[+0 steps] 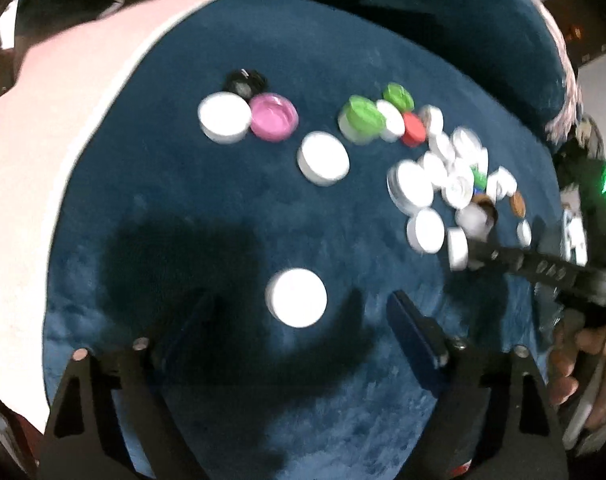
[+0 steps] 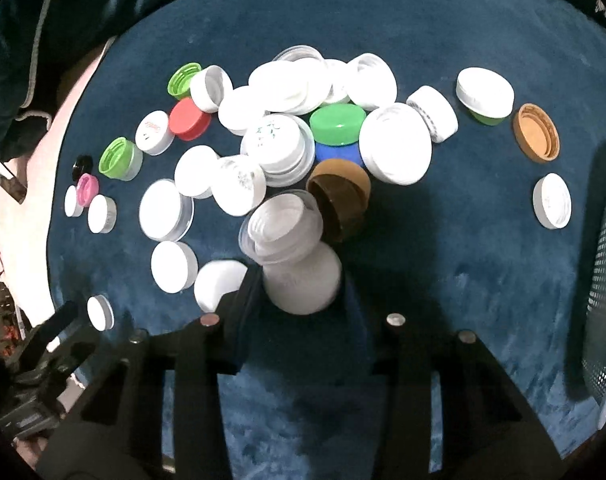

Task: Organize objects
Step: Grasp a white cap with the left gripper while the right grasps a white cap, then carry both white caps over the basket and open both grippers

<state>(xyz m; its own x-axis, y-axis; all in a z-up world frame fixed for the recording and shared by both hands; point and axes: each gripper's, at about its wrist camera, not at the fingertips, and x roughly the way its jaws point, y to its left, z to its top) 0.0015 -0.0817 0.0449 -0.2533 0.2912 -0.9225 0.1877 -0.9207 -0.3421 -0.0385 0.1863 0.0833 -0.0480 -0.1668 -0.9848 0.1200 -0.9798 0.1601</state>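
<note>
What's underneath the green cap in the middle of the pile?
The green cap rests on a blue cap, only the blue one's front edge showing. White caps crowd both sides. Whatever lies deeper under it is covered.

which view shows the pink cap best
The left wrist view: the pink cap sits large there, open side up, touching a white cap and a black cap. In the right wrist view it is a small shape at the far left edge, beside the black cap.
</note>
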